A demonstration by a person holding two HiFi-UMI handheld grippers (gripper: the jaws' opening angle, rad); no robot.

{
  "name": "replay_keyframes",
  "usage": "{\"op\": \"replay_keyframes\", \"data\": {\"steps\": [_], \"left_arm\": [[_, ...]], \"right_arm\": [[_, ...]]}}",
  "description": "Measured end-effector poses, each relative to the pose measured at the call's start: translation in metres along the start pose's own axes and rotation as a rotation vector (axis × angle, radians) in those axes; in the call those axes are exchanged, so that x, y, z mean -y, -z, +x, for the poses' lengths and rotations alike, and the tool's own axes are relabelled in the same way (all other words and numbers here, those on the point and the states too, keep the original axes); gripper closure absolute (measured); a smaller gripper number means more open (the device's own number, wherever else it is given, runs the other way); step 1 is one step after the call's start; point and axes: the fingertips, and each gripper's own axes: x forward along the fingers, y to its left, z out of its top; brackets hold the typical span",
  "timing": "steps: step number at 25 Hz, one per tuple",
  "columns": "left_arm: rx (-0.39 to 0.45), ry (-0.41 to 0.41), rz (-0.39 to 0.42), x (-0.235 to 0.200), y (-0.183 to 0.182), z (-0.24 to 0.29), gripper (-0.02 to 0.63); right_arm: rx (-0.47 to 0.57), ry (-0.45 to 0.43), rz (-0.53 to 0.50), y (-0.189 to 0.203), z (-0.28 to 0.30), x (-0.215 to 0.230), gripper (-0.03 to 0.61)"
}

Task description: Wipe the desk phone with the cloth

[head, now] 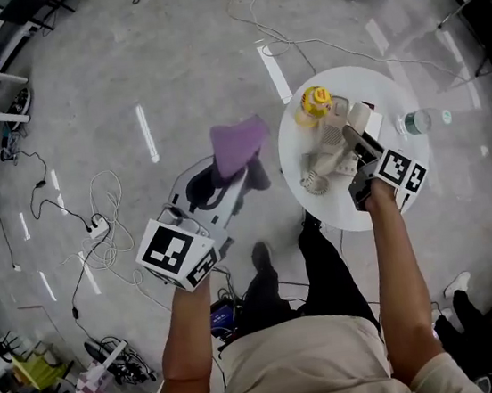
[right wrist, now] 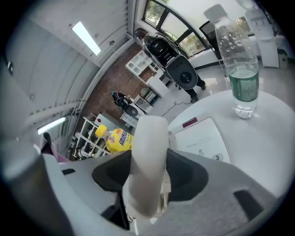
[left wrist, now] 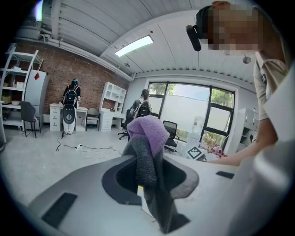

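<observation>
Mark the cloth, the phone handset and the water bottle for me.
cloth (head: 239, 142), head view, middle of the purple fold.
phone handset (right wrist: 146, 152), right gripper view, middle of its white body.
water bottle (right wrist: 243, 87), right gripper view, green band.

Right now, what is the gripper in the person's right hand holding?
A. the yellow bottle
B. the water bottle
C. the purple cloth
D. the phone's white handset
D: the right gripper has its jaws closed on the white handset, while the purple cloth is clamped in the left gripper.
</observation>
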Motion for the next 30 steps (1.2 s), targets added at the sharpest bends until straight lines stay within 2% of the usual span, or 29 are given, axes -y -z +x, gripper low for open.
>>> {"op": "replay_keyframes", "data": {"steps": [4,8,12,23,26,30], "left_arm": [[0.02,0.021,0.006,0.01,-0.009,-0.002,0.523],[0.037,0.054,0.006,0.022,-0.018,-0.004,0.523],[0.059,0.112,0.005,0.037,-0.024,-0.001,0.523],[0.045,0.263,-0.024,0.094,-0.029,0.019,0.523],[0.014,0.335,-0.029,0.116,-0.022,0.02,0.523],[-0.058,0.48,-0.021,0.153,-0.003,0.012,0.523]], "right_arm": [[0.018,-0.095,0.056,-0.008,-0.021,-0.019,0.356],[0.012,-0.129,0.134,-0.005,-0.044,-0.04,0.356],[-0.003,-0.332,0.026,-0.007,-0.06,-0.089,0.356],[-0.1,-0.655,0.084,0.03,-0.125,-0.191,0.357],[-0.101,-0.711,0.106,0.034,-0.137,-0.21,0.358],[-0.06,-0.73,0.126,0.02,-0.144,-0.21,0.359]]}}
